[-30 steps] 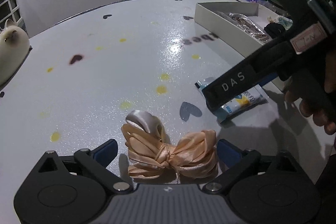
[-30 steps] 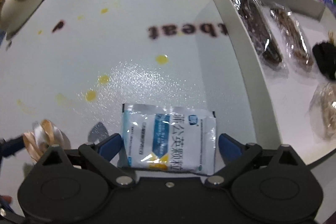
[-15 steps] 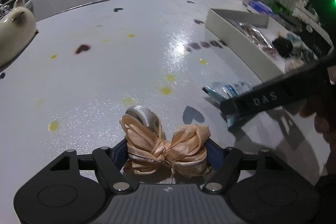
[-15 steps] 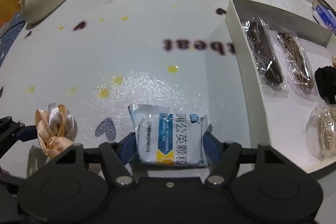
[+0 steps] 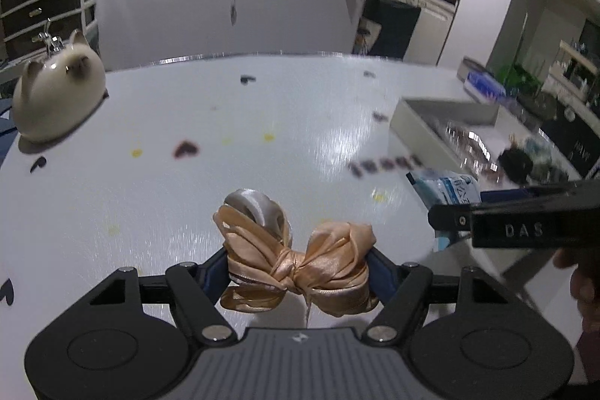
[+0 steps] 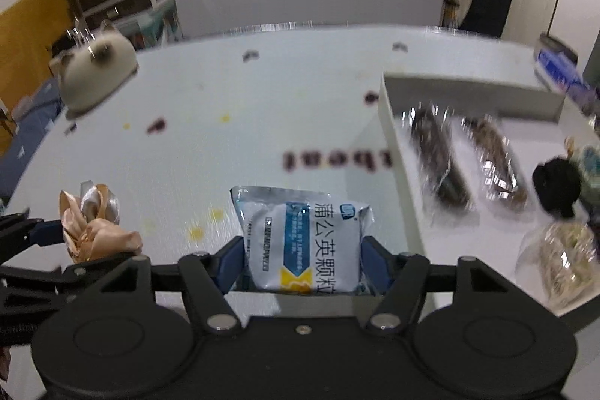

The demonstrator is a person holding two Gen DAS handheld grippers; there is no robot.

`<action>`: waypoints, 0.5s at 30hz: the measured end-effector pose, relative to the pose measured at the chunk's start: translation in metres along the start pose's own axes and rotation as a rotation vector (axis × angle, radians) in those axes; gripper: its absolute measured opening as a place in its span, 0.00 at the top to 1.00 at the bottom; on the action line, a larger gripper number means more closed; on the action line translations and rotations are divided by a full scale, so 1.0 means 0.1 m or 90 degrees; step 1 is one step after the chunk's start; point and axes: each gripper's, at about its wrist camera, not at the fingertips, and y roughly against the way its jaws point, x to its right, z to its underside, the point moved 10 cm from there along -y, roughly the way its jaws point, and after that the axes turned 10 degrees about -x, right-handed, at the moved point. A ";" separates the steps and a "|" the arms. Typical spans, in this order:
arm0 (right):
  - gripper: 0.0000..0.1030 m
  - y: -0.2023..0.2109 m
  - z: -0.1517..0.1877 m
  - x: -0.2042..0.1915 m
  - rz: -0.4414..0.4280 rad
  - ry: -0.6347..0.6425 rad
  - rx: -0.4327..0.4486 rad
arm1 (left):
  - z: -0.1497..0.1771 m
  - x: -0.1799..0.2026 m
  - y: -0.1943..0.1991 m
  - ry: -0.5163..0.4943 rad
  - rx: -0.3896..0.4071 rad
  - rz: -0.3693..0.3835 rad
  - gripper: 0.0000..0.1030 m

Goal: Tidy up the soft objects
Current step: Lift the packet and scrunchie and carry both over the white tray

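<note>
The left hand-held gripper (image 5: 298,263) has just closed and grasps the bow (image 5: 296,259) above the surface (image 5: 225,122). The right hand-held gripper (image 6: 303,259) likewise clamps the sachet (image 6: 302,242), beside the tray (image 6: 397,152).

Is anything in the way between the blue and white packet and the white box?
Nothing visible. The packet, held in the right gripper, has bare table between it and the white box; only the box's near wall needs clearing.
</note>
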 end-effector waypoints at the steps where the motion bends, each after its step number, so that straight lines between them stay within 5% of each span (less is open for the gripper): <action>1: 0.34 0.05 -0.02 0.01 0.000 0.002 0.014 | -0.03 0.01 0.03 0.004 0.007 0.000 0.28; 15: 0.33 0.86 -0.27 0.19 0.027 0.031 0.201 | -0.47 0.26 0.50 0.056 0.112 -0.005 0.28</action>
